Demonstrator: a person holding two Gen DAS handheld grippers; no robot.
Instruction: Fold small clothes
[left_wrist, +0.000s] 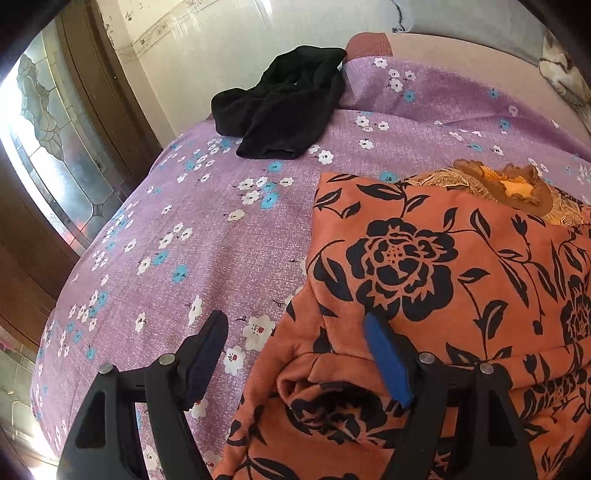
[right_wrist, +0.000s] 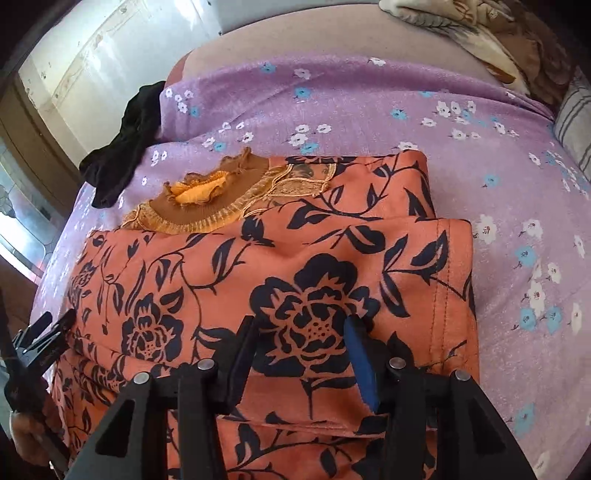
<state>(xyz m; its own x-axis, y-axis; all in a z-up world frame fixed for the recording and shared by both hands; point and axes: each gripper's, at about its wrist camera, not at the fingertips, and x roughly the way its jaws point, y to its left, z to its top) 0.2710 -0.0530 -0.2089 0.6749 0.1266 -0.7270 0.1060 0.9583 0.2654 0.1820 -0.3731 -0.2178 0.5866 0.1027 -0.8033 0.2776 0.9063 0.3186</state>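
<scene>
An orange dress (right_wrist: 280, 266) printed with black flowers lies folded on a bed under a purple floral sheet (right_wrist: 369, 103), its ruffled brown-and-gold collar (right_wrist: 207, 199) showing at the far edge above a fold that runs across the cloth. The right gripper (right_wrist: 301, 328) hangs over the near part of the dress, above a large black flower; its jaws stand partly apart with nothing pinched between them, and whether the tips touch the cloth I cannot tell. The left gripper (left_wrist: 295, 328) sits at the dress's left edge, jaws wide apart: its blue-padded finger (left_wrist: 384, 354) is over the orange cloth by a bunched sleeve opening (left_wrist: 332, 398), its other finger (left_wrist: 207, 350) over the bare sheet, gripping nothing. In the right wrist view the left gripper (right_wrist: 44, 332) appears at the lower left beside the dress. A black garment (left_wrist: 284, 103) lies crumpled at the far left edge of the bed, well apart from the dress. A pale patterned pillow (right_wrist: 461, 26) rests at the far right corner.
</scene>
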